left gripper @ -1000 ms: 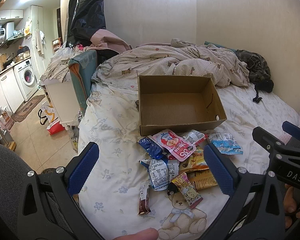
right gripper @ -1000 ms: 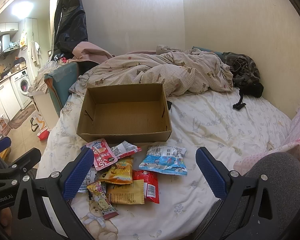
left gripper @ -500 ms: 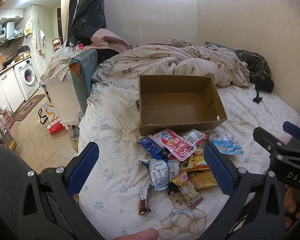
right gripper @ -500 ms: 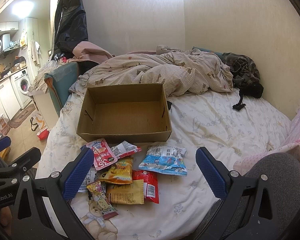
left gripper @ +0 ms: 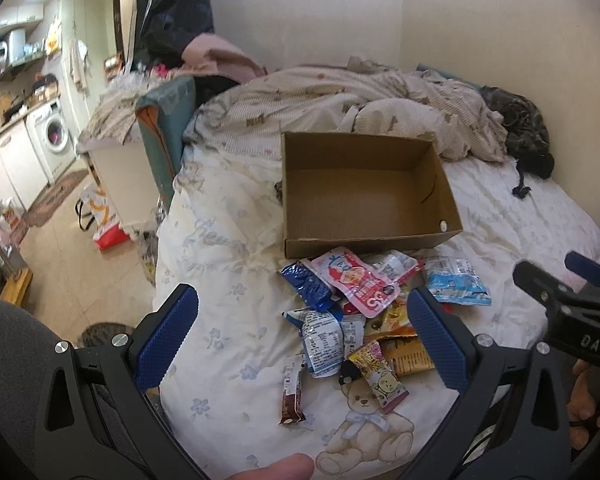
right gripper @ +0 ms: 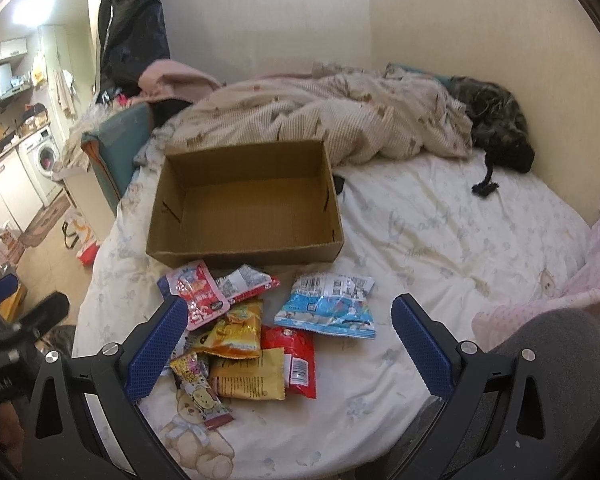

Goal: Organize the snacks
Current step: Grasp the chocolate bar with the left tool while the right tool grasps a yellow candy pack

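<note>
Left claw (left gripper: 302,336) wide above snack packets (left gripper: 352,316), right claw (right gripper: 290,342) wide, both empty

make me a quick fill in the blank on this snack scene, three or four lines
1. The cardboard box on the bed holds ____ snacks.
2. Both the left gripper and the right gripper are ____.
3. The light blue packet lies to the ____ of the other snacks.
4. The sheet's print beside the brown bar shows a teddy ____.

Missing words: no; open; right; bear
</note>
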